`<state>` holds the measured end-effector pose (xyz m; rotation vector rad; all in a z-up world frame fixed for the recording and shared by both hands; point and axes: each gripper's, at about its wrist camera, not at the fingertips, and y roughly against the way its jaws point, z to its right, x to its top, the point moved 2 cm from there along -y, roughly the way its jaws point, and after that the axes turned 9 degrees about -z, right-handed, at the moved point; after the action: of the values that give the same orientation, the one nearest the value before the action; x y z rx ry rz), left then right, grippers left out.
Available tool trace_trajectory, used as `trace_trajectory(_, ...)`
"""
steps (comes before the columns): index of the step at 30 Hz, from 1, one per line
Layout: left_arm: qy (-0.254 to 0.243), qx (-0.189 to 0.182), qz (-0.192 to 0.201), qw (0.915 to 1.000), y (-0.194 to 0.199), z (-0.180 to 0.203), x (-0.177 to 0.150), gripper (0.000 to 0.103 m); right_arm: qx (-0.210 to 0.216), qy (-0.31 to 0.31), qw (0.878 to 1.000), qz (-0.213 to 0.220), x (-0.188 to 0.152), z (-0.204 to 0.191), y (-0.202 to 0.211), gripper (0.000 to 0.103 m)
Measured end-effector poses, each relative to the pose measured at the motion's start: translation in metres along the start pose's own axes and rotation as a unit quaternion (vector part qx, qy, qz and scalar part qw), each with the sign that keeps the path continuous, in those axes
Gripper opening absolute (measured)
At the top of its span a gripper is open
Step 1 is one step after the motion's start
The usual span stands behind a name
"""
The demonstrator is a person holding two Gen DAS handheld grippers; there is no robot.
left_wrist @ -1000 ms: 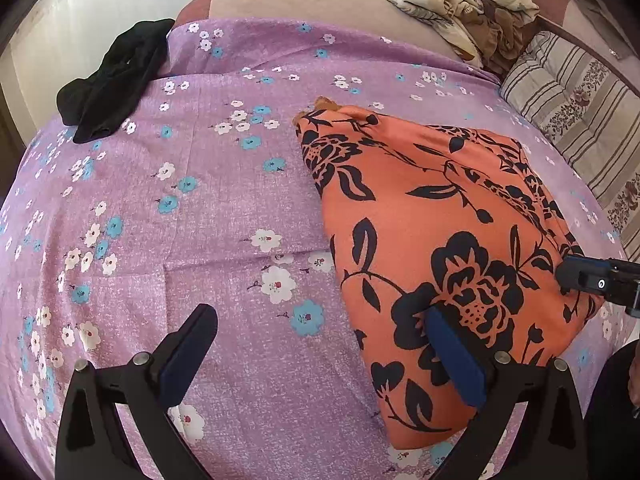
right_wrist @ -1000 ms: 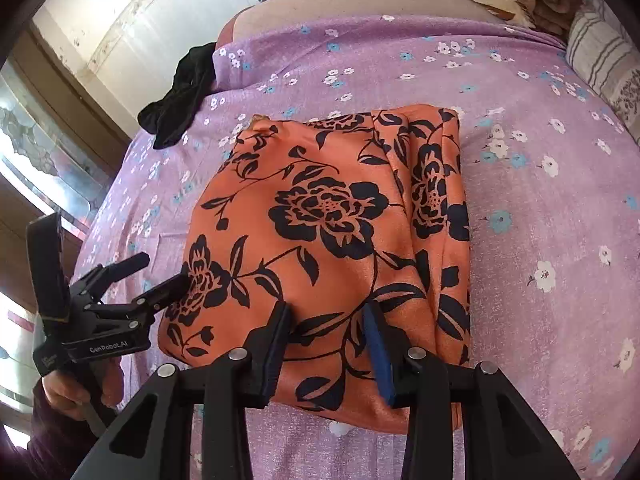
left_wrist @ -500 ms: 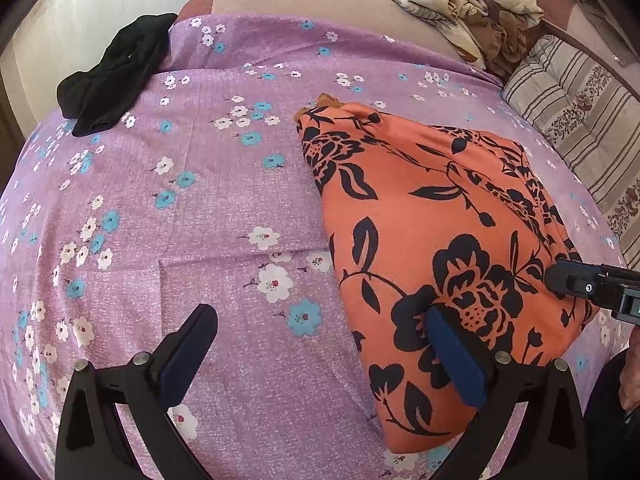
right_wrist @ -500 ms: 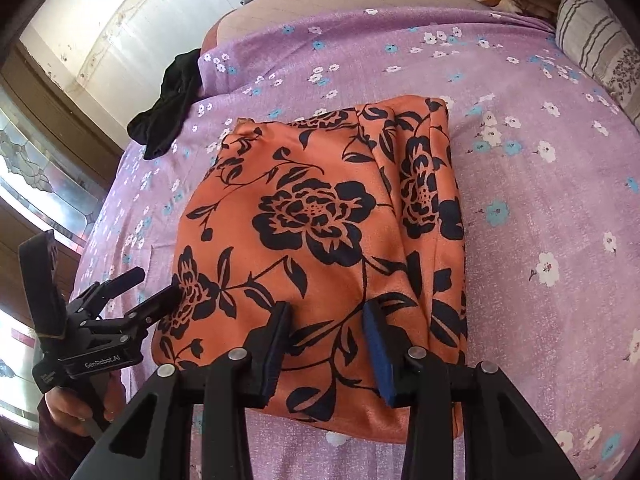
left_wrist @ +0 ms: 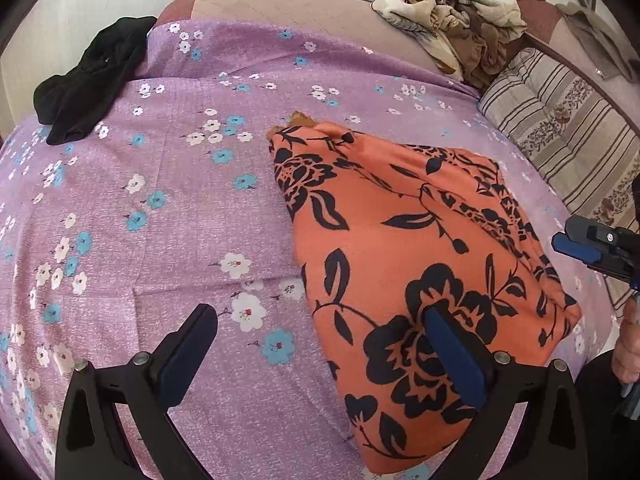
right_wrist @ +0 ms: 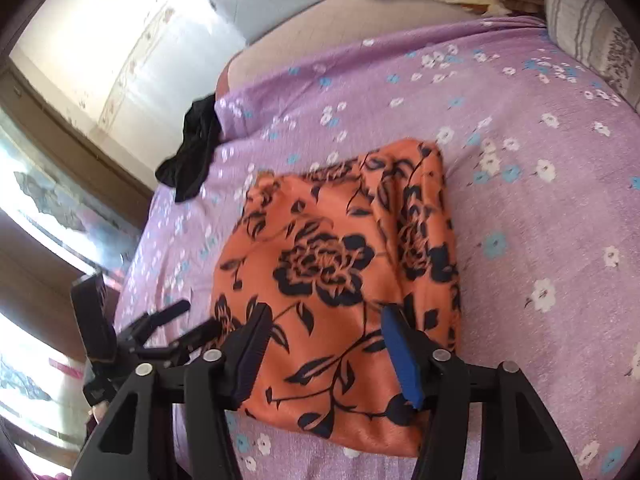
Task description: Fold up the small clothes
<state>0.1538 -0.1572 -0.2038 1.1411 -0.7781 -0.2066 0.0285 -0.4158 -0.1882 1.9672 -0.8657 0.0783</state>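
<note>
purple bedsheet (left_wrist: 168, 216): both grippers gape over orange cloth (left_wrist: 404, 248).

- Location: a bedroom in a home.
- Bed (left_wrist: 168, 240): fills most of both views, covered by a purple sheet printed with white and blue flowers.
- Pillow (left_wrist: 560, 136): striped, at the right edge of the left wrist view.
- Loose clothes: a black garment (left_wrist: 88, 84) at upper left, a crumpled beige pile (left_wrist: 452, 20) at top right.
- Wall (right_wrist: 100, 40): pale, at upper left of the right wrist view.
- Window (right_wrist: 36, 208): bright, with a brown frame, at the left edge.
</note>
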Motion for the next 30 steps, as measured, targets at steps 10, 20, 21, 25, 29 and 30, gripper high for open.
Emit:
trace_trajectory(10, 0.015, -0.109, -0.022, 0.9937, -0.011, 0.004, 0.005, 0.103, 0.071, -0.151, 0.985, -0.033, 0.008, 0.079, -0.02, 0.072)
trace_trajectory(20, 0.038, -0.169, -0.069, 0.9824, -0.037, 0.007, 0.004, 0.103, 0.124, -0.102, 0.983, -0.083, 0.015, 0.062, -0.065, 0.082)
trace_trajectory(21, 0.039, -0.171, -0.067, 0.9823, -0.037, 0.008, 0.004, 0.103, 0.123, -0.094, 0.984, -0.084, 0.017, 0.059, -0.069, 0.082)
trace_trajectory(25, 0.044, -0.182, -0.063, 0.9804, -0.039, 0.008, 0.007, 0.103, 0.111, -0.061, 0.989, -0.08, 0.025, 0.046, -0.082, 0.082)
trace_trajectory(29, 0.05, -0.192, -0.052, 0.9786, -0.04, 0.01, 0.009, 0.102, 0.087, -0.043, 0.992, -0.074, 0.03, 0.035, -0.089, 0.078)
trace_trajectory(30, 0.049, -0.19, -0.049, 0.9794, -0.039, 0.011, 0.01, 0.1, 0.075, -0.036, 0.994, -0.072, 0.03, 0.031, -0.089, 0.076)
